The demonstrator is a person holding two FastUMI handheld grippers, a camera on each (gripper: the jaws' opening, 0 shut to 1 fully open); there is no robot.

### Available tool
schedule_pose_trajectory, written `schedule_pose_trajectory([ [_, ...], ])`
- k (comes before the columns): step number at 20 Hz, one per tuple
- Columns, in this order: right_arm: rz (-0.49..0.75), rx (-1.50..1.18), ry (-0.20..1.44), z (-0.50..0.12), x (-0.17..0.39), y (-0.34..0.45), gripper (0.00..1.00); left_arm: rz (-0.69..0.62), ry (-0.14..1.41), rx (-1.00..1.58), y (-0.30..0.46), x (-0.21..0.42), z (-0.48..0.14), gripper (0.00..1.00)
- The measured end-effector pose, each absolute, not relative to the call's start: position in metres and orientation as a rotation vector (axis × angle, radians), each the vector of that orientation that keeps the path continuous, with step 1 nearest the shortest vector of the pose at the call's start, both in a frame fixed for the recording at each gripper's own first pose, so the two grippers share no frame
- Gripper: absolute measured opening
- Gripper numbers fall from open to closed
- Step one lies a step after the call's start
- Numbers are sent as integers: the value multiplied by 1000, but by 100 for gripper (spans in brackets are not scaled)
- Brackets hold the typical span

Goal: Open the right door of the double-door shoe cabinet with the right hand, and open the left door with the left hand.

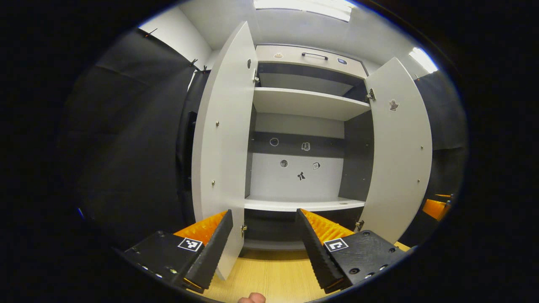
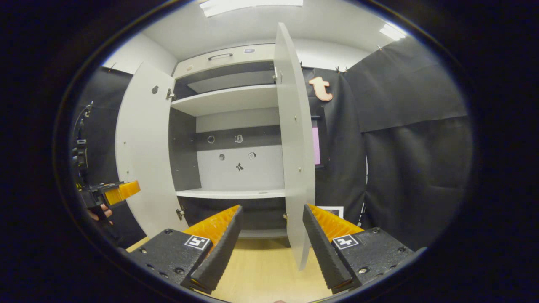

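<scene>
The white shoe cabinet (image 1: 307,103) stands with both doors swung wide, its shelves bare. In the left gripper view the left door (image 1: 221,147) comes toward me, its lower edge just inside my left gripper's (image 1: 264,248) left finger; the jaws are open and do not press it. The right door (image 1: 400,155) stands out on the other side, the orange right gripper (image 1: 436,208) past it. In the right gripper view the right door (image 2: 297,147) points edge-on into the gap of my open right gripper (image 2: 273,248). Beyond the left door (image 2: 143,155), a hand holds the left gripper (image 2: 113,193).
A pale wooden floor (image 1: 269,273) runs up to the cabinet. Black cloth walls (image 2: 412,147) close in on both sides. A drawer with a dark handle (image 1: 314,55) tops the cabinet. Small stickers dot its back panel (image 1: 294,176). A pink panel (image 2: 316,145) hangs behind the right door.
</scene>
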State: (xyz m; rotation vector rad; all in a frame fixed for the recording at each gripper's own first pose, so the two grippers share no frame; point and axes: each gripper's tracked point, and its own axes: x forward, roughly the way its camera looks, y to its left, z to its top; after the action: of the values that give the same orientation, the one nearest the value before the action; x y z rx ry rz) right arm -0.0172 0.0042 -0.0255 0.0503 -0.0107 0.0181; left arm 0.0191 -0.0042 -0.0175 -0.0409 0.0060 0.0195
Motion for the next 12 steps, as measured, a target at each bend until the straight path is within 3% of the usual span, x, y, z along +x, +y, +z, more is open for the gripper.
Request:
schedule_pose_trajectory([
  [12,20,55,-10,-24,-17,8,91,-32,-32,9,-18,12,-8,94],
])
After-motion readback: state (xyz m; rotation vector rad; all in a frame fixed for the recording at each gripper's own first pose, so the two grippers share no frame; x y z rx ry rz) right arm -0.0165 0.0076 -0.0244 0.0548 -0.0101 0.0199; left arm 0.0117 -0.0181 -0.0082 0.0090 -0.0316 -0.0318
